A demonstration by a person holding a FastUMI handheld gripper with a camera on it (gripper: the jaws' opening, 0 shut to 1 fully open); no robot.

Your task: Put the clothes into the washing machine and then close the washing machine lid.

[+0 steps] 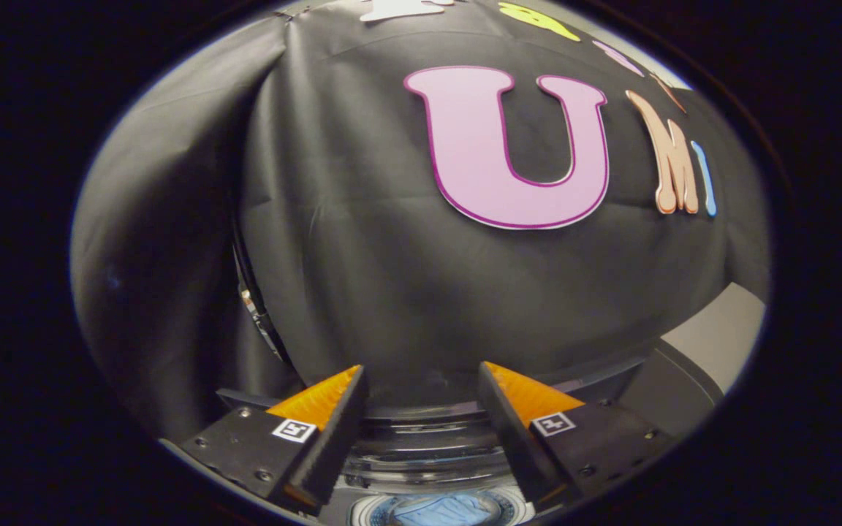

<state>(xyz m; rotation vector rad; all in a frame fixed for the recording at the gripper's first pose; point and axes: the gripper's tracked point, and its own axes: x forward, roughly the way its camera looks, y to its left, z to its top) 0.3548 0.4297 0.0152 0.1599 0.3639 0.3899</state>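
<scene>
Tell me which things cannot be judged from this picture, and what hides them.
- Washing machine lid, gripper view: cut off beyond the tongs; its full shape and angle are unclear.
- Light blue clothes in the drum: a small patch shows between the open tongs; how many pieces cannot be told.
- Round metal rim: mostly covered by the black cloth, so what it is stays unclear.
</scene>
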